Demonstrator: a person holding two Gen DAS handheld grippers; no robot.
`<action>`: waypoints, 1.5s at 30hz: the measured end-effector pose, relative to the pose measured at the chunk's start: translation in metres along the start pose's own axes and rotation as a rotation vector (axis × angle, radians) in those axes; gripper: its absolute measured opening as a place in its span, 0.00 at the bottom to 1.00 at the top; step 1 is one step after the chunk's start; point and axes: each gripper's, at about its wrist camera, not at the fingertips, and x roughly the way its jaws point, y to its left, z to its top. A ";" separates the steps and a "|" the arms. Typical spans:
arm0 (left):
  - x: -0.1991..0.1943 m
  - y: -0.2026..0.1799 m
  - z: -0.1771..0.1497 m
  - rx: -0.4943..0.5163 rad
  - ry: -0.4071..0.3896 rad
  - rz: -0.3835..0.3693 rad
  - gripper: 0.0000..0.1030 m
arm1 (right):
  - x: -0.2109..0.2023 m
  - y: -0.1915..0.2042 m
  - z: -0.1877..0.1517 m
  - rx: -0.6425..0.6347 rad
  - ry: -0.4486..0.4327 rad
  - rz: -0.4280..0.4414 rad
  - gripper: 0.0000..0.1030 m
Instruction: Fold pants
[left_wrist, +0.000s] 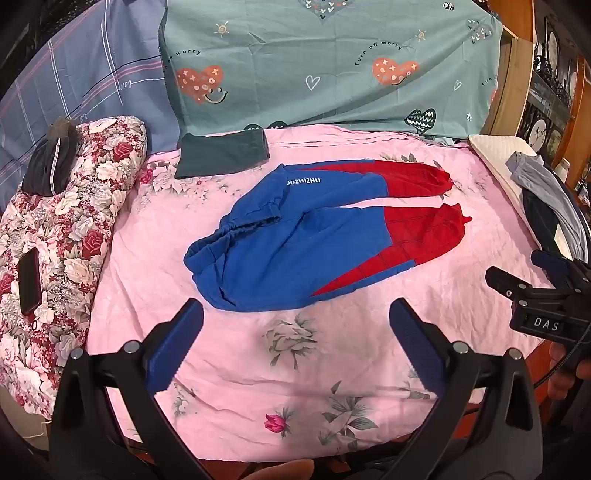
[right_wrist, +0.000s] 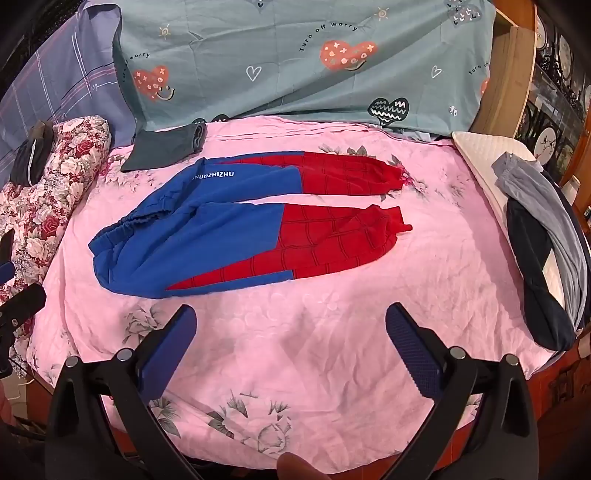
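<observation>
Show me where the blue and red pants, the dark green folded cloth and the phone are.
blue and red pants (right_wrist: 207, 236): right wrist view, blue upper part.
dark green folded cloth (left_wrist: 221, 155): left wrist view, its middle.
phone (left_wrist: 29, 280): left wrist view, its screen.

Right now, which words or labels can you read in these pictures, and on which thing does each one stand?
"JOZHIZHU": white, on the blue and red pants.
"Turn off worry": on the green heart-print sheet.
"DAS": on the right gripper.
Small writing on the plaid sheet: unreadable.
</observation>
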 end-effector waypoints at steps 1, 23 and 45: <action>0.000 0.000 0.000 0.000 -0.001 -0.001 0.98 | 0.000 0.000 0.000 0.000 -0.001 -0.001 0.99; 0.000 0.000 0.000 -0.003 -0.002 -0.005 0.98 | 0.001 0.001 0.000 0.000 0.002 -0.002 0.99; -0.001 -0.005 0.002 -0.003 -0.001 -0.007 0.98 | 0.002 0.003 0.001 -0.003 0.004 -0.003 0.99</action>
